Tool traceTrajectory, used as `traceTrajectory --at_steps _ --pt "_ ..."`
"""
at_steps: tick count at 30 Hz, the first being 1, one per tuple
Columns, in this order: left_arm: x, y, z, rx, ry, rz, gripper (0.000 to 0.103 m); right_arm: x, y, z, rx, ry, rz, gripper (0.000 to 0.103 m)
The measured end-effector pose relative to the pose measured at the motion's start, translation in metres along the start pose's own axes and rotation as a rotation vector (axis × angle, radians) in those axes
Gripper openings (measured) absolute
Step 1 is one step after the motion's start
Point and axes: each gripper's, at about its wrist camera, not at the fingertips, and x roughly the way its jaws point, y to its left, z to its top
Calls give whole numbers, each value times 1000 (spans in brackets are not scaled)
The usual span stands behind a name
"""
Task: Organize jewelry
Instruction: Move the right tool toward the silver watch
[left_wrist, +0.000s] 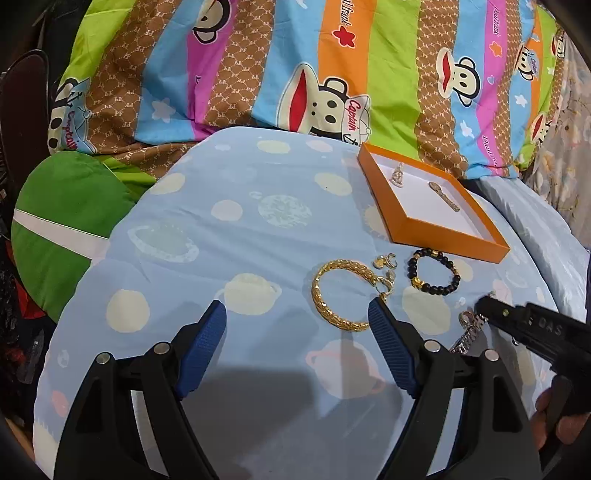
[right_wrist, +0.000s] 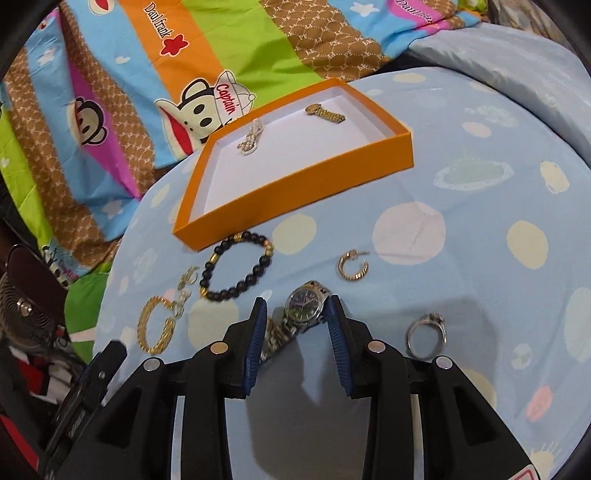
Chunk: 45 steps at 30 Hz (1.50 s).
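Note:
An orange tray (right_wrist: 295, 184) with a white floor holds a pearl piece (right_wrist: 251, 142) and a gold clip (right_wrist: 327, 112); it also shows in the left wrist view (left_wrist: 454, 230). My right gripper (right_wrist: 297, 308) is open, its blue fingers on either side of a dark-dial watch (right_wrist: 304, 306) lying on the cushion. A black bead bracelet (right_wrist: 236, 267), gold hoop earring (right_wrist: 352, 266), silver ring (right_wrist: 426, 336) and gold chain bracelet (right_wrist: 155, 326) lie around it. My left gripper (left_wrist: 295, 314) is open and empty, just left of the gold bracelet (left_wrist: 338, 295).
The jewelry lies on a light blue spotted cushion (left_wrist: 221, 229). A striped cartoon blanket (left_wrist: 295, 62) is bunched behind it. A green pillow (left_wrist: 62, 229) lies at the left. Small gold rings (left_wrist: 386, 264) sit between the two bracelets.

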Motion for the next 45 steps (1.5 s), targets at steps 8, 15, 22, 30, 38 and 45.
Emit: traceTrajectory --at_steps 8,15,22,30,38,45 --pt "1 -1 1 4 5 -14 77 5 14 -3 -180 -43 -98 26" --pt "1 0 0 -4 11 -23 77 -12 -10 -14 -190 -28 49 24" --pt "0 -6 -5 13 25 -46 78 -50 -30 -27 -184 -63 246 23" --pt "3 -15 -5 31 40 -12 78 -96 -20 -25 -229 -105 337 1" --pt "7 -15 -5 3 58 -16 80 -100 -14 -27 -337 -85 176 9" --pt "11 -8 -1 -30 81 -12 85 -74 17 -58 -515 -42 121 44"
